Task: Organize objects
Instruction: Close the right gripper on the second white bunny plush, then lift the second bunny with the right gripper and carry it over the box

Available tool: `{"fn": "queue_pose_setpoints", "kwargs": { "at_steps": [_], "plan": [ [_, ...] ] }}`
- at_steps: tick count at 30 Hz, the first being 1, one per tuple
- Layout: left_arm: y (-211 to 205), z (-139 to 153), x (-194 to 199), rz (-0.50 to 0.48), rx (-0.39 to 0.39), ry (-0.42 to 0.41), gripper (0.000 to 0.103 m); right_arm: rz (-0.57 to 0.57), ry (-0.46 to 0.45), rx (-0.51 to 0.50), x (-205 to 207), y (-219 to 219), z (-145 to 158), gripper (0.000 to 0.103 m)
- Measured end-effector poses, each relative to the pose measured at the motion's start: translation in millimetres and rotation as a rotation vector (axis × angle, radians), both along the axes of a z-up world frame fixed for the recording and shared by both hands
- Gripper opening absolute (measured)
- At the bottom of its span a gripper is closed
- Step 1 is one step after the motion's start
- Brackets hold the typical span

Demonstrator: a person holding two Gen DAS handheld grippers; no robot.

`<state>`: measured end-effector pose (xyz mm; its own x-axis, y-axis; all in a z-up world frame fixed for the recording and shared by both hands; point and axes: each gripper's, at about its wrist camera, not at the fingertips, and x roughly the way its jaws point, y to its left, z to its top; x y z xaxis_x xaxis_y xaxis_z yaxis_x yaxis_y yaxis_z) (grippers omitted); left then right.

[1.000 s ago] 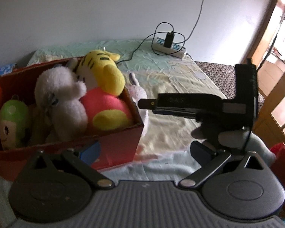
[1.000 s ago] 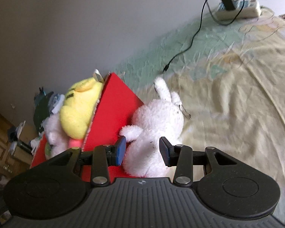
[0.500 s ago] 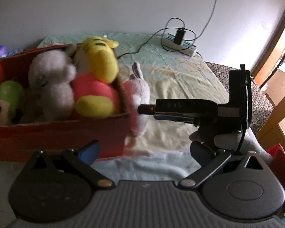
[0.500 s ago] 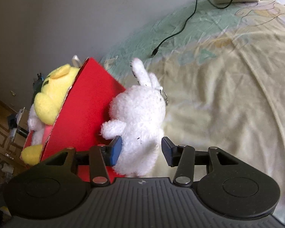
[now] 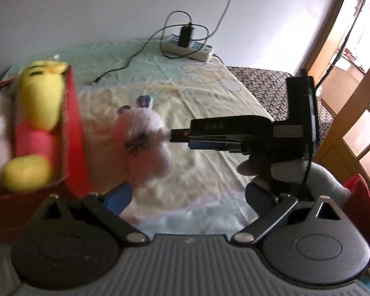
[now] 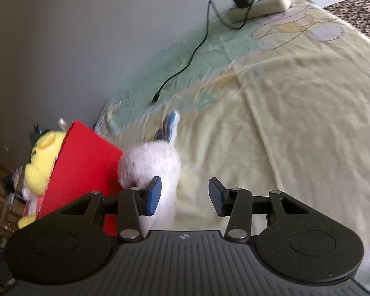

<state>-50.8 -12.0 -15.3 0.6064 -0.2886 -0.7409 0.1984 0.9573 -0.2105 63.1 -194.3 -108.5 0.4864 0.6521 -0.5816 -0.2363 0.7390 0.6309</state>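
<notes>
Standing on the bed [image 6: 296, 123] beside the red box [image 6: 86, 162], the bunny [image 6: 150, 162] touches my right gripper [image 6: 183, 196], spread wide; left gripper [image 5: 187, 197] gapes, holding nothing.

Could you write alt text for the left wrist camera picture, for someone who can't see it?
A white plush rabbit sits on a pale yellow bedsheet beside a red box of stuffed toys, with the right gripper reaching toward it. The left gripper is open in the foreground.
</notes>
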Motion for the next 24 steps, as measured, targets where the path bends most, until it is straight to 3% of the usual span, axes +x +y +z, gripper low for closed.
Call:
{"fn": "queue_pose_setpoints", "kwargs": {
  "at_steps": [12, 24],
  "plan": [
    [-27, -29, 64, 0.037, 0.089, 0.02, 0.098, 0.052, 0.043, 0.137, 17, -23, -2, 0.047],
    [-11, -60, 105, 0.086, 0.08, 0.134, 0.073, 0.162, 0.099, 0.158, 37, 5, -23, 0.048]
  ]
}}
